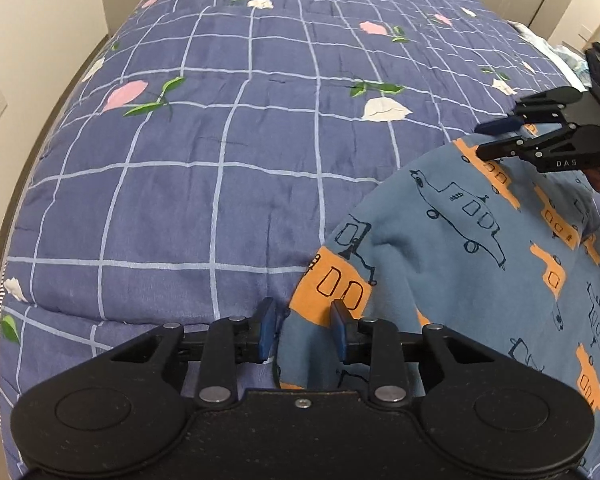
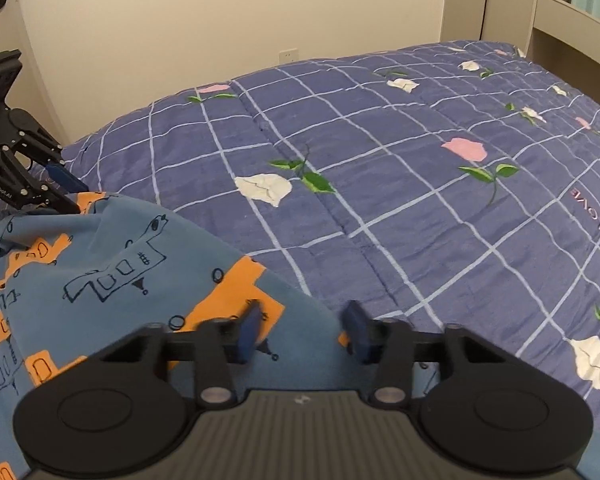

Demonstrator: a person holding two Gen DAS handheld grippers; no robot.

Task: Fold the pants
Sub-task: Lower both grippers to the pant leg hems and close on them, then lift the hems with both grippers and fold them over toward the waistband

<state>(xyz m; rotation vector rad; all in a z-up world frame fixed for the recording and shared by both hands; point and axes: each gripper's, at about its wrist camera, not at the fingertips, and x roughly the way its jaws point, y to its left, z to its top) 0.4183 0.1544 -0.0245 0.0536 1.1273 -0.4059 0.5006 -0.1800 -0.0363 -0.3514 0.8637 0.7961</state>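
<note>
The pants (image 1: 479,248) are blue with orange and dark vehicle prints, lying on the bed; they also show in the right wrist view (image 2: 112,280). My left gripper (image 1: 303,328) is open, its blue fingers straddling the near corner of the pants' edge. It shows far left in the right wrist view (image 2: 70,192). My right gripper (image 2: 303,328) is open, its fingers either side of the other corner of the same edge. In the left wrist view it (image 1: 485,138) sits at the far corner of the cloth.
The bed is covered by a purple-blue checked quilt with flowers (image 1: 220,140), also seen in the right wrist view (image 2: 419,180). Cream walls (image 2: 220,20) and a wooden bed frame (image 2: 571,20) surround it. Bunched cloth (image 1: 567,56) lies at the far right.
</note>
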